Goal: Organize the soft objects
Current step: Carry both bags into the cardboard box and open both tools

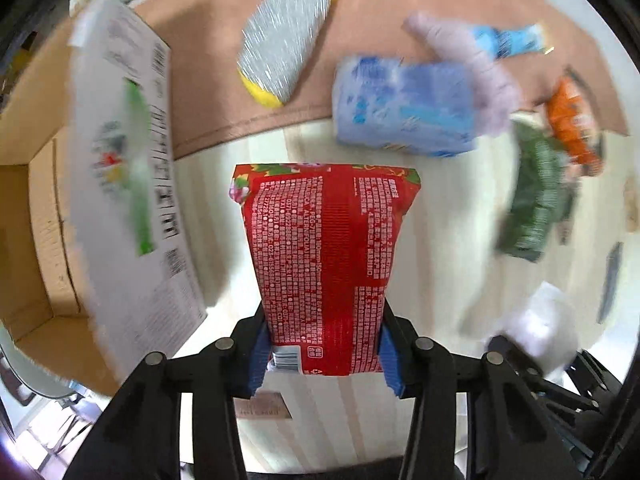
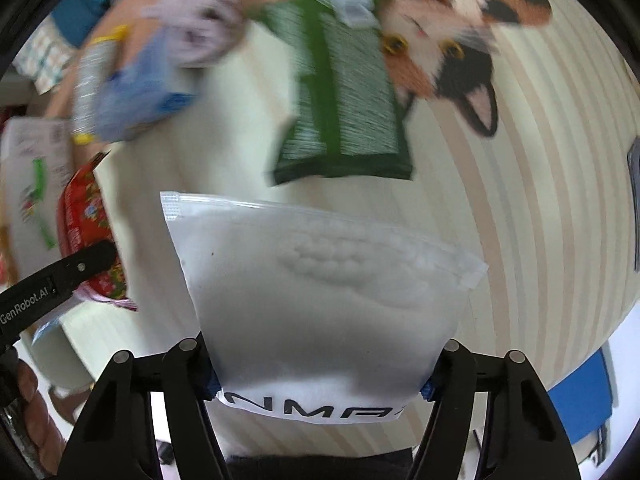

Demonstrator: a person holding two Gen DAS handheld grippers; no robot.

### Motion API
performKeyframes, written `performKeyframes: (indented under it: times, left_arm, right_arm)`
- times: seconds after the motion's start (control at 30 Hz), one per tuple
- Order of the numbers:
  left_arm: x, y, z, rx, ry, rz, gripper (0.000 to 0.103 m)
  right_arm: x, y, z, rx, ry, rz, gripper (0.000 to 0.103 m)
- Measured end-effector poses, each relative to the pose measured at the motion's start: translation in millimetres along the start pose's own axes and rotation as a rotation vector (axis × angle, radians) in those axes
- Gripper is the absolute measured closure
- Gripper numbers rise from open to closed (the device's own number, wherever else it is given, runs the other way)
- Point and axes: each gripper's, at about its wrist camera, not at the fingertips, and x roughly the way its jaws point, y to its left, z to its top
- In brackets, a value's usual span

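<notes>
A red printed pack (image 1: 324,256) hangs above the pale striped table (image 1: 432,248), and my left gripper (image 1: 324,354) is shut on its lower end, blue pads pressing both sides. In the right wrist view a white zip bag (image 2: 320,296) is lifted clear of the table (image 2: 520,200), my right gripper (image 2: 320,384) shut on its bottom edge. The red pack (image 2: 86,224) and the left gripper's black arm (image 2: 52,284) show at that view's left edge. The white bag (image 1: 540,328) appears blurred at the lower right of the left wrist view.
An open cardboard box (image 1: 28,232) with a white printed flap (image 1: 128,184) stands at the left. On the table lie a silver-and-yellow sponge (image 1: 284,40), a blue pack (image 1: 404,108), a lilac cloth (image 1: 480,68), a green pack (image 2: 348,100), an orange pack (image 1: 572,120) and a cat plush (image 2: 460,52).
</notes>
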Motion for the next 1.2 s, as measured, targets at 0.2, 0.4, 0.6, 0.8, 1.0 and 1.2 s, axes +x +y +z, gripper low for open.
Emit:
performKeyframes:
  times: [0.2,0.4,0.6,0.8,1.0,1.2]
  left_arm:
    - [-102.8,39.3,-20.3,-0.044,-0.17,-0.074,0.061]
    - [-133.2,133.4,-37.2,-0.112,-0.244,-0.092,0.061]
    - [-119.8,242.8,-19.7,-0.203,-0.201,-0.082,0.061]
    - [-77.0,313.3,13.1,-0.249,-0.098,-0.136,0.06]
    - [-22.6,337.2,52.2,-0.238,0.012,-0.185,0.06]
    - [13.2,335.0,75.5,-0.211,0.086,-0.224,0.06]
  right_arm:
    - [-77.4,85.5,-13.6,-0.177,-0.1,0.098,0.032]
    - [-119.8,207.9,-16.3,-0.342,-0.126,0.188,0.032]
    - [-102.3,323.4,-2.1,-0.424,-0.112,0.135,0.032]
    - [-46.9,403.6,25.7,-0.449,-0.073,0.04,0.032]
    - [14.3,432.6,60.2,-0.457,-0.043,-0.057,0.032]
    - [46.7,434.1,79.1,-0.448,-0.028,-0.114,0.032]
